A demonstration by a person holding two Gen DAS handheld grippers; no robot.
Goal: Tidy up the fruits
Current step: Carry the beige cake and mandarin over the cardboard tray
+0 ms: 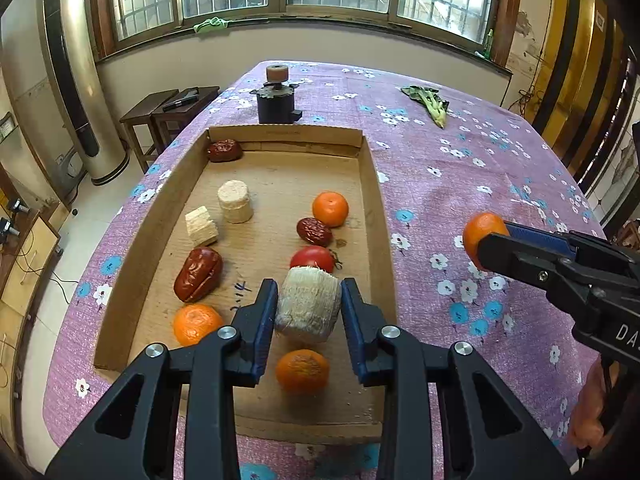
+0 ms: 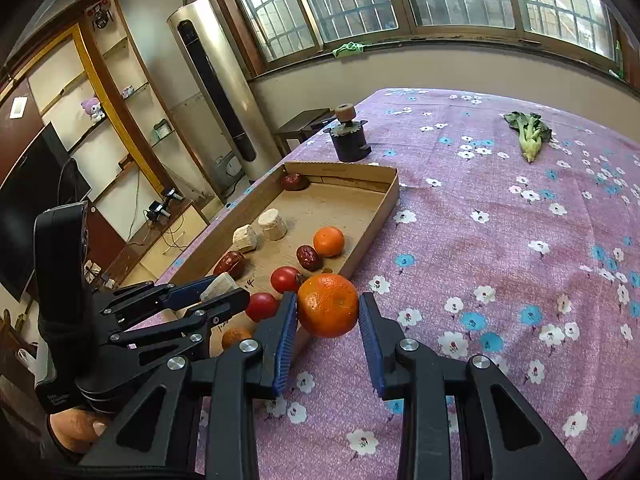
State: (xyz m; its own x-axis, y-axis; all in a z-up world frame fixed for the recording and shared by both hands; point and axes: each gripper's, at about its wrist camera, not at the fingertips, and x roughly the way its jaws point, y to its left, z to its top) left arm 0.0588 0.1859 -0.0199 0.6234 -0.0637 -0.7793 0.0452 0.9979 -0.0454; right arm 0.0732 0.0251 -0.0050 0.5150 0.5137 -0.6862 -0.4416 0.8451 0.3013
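- The table (image 1: 460, 184), under a purple flowered cloth, bears nearly everything; a leafy green (image 1: 430, 104) and a dark cylindrical gadget (image 1: 276, 98) lie toward its far end, outside the sorting area.
- The shallow cardboard tray (image 1: 372, 184) sits on the table's left part and already holds most of the fruit, so the job looks well advanced.
- In the tray: three oranges (image 1: 330, 209), three wrinkled red dates (image 1: 199, 274), a tomato (image 1: 313, 258) (the right wrist view shows a second one), and two pale cut blocks (image 1: 235, 201) toward the far left.
- The left gripper (image 1: 308, 308) hangs over the tray's near end, its blue pads pressed on either side of a pale fibrous cylinder (image 1: 308, 306); whether this piece is lifted or resting on the cardboard I cannot tell.
- The right gripper (image 2: 328, 312) is closed on a loose orange (image 2: 328, 305), held above the cloth just outside the tray's right wall.
- What appears left: bringing that orange into the tray and settling the cylinder in a spot.
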